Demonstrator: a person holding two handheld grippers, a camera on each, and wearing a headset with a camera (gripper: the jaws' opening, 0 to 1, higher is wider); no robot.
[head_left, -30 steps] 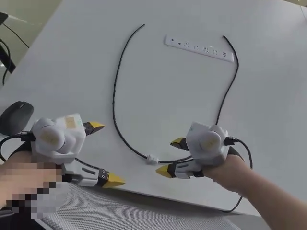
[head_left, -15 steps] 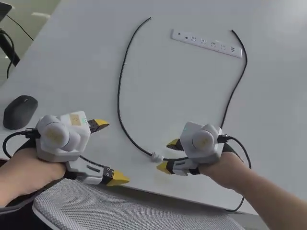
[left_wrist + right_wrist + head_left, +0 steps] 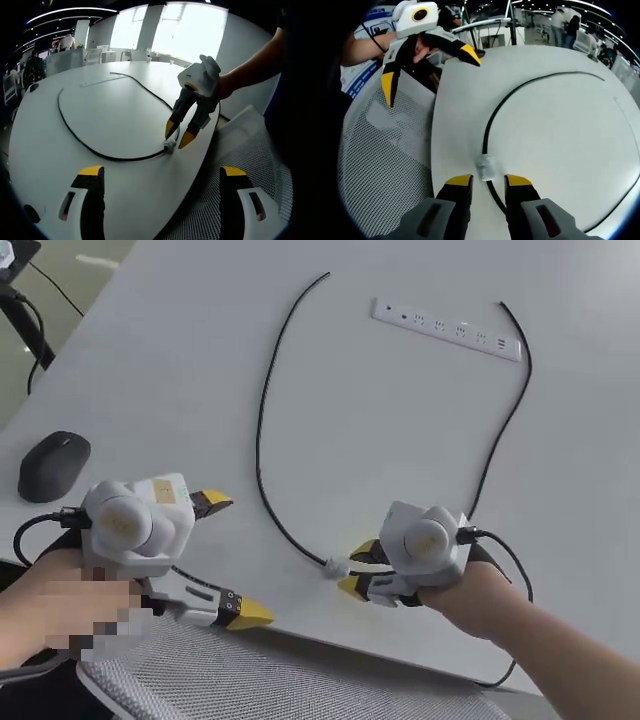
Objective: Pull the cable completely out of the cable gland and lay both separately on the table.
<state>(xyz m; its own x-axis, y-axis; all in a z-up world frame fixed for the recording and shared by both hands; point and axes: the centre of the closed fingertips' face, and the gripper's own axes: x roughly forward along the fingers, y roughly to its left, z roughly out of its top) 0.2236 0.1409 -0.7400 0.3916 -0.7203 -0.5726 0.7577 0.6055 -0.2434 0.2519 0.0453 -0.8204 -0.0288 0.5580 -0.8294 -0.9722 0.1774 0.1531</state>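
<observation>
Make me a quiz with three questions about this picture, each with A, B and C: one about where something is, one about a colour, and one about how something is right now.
1. Where is the mouse?
A) on the table
B) on the floor
C) in a drawer

2. What colour is the cable?
A) red
B) white
C) black

3. How is the small white gland?
A) lying alone
B) still on the cable
C) lifted in the air

Answers:
1 A, it rests on the tabletop in the head view.
2 C, the long curved line is black.
3 B, cable comes out of both its ends.
</observation>
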